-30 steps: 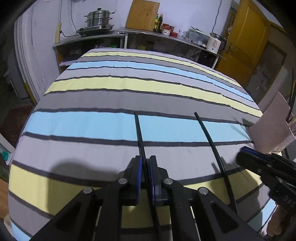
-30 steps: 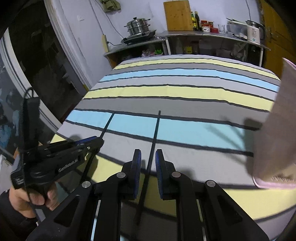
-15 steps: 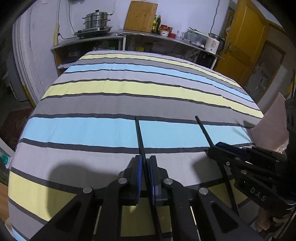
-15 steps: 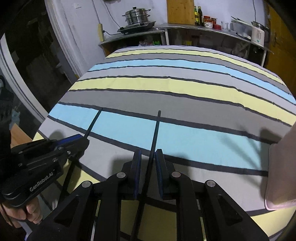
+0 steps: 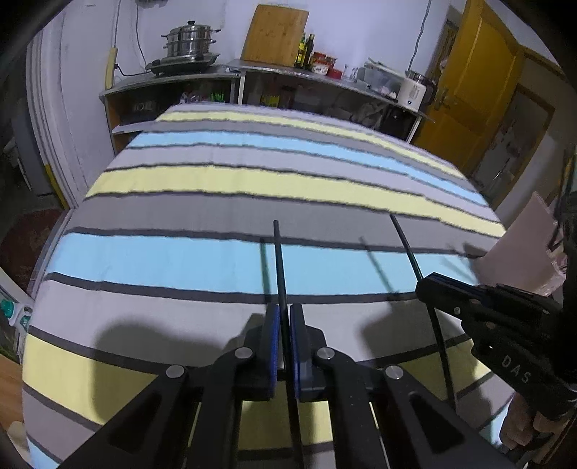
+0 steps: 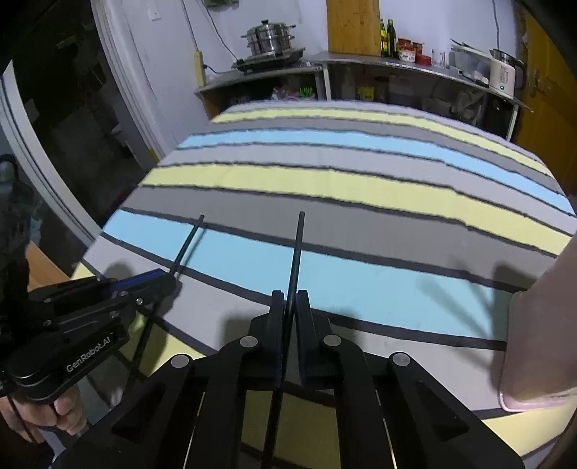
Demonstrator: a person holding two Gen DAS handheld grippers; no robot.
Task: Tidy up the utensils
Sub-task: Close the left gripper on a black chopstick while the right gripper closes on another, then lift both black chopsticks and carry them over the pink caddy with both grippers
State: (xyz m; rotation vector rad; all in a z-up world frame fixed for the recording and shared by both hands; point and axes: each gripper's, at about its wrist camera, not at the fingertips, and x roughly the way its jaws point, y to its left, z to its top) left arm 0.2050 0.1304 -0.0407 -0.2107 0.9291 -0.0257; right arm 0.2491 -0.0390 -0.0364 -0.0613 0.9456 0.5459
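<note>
Above the striped surface (image 5: 223,187) I hold one black chopstick (image 5: 279,267) clamped in my left claw (image 5: 283,346), and my right claw (image 6: 288,332) has just been closing and now pinches the other chopstick (image 6: 296,252). I judge it best to keep both grips firm, level the tips, and bring the pair together slowly toward the pink holder (image 6: 533,342).

I'm working in a home kitchen: a steamer pot (image 5: 189,39), cutting board (image 5: 276,34) and oil bottles (image 5: 305,50) are lining the counter (image 5: 324,77)
</note>
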